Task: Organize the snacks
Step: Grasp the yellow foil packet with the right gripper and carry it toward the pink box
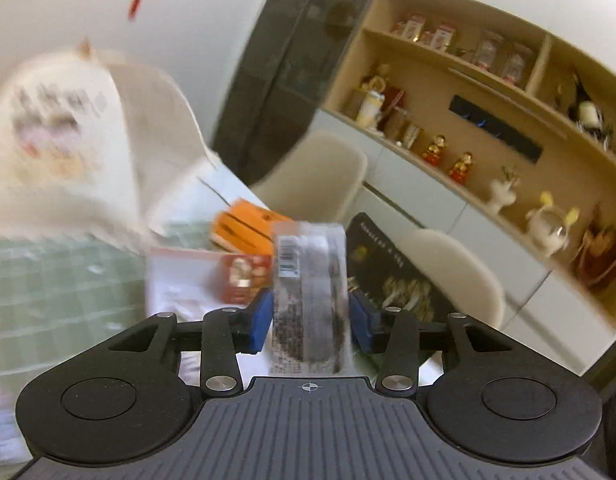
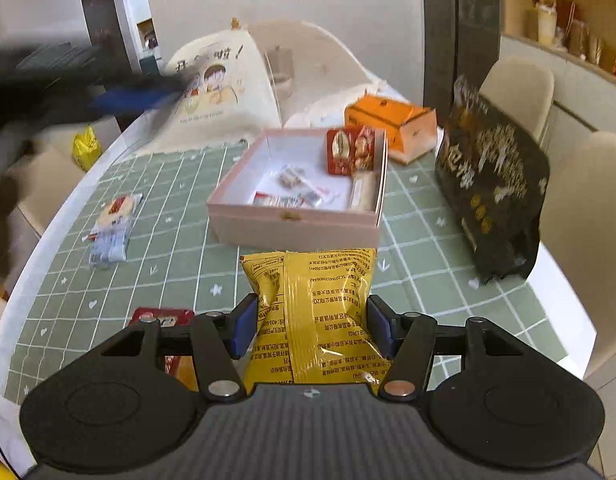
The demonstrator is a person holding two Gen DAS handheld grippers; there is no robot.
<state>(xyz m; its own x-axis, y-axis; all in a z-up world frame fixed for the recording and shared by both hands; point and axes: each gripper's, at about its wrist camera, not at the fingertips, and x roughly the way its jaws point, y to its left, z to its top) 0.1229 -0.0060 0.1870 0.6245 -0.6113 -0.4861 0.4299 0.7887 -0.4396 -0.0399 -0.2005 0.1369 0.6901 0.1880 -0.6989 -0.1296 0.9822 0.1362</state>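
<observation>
Tongs: left (image 1: pixel 311 316) grip a seemingly upright clear packet (image 1: pixel 308 296), right (image 2: pixel 311 326) clamp yellow packet (image 2: pixel 311 312) lengthwise, pointing away.

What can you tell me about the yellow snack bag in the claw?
The yellow snack bag is a puffy, shiny plastic pouch with red print and a back seam facing the camera. It stands upright, pinched at its sides between the blue pads of the right claw, crinkling where squeezed. It is held above the green checked tablecloth, just before the pink box.

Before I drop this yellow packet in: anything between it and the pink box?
Right wrist view: only bare green tablecloth between yellow packet and pink box.
</observation>
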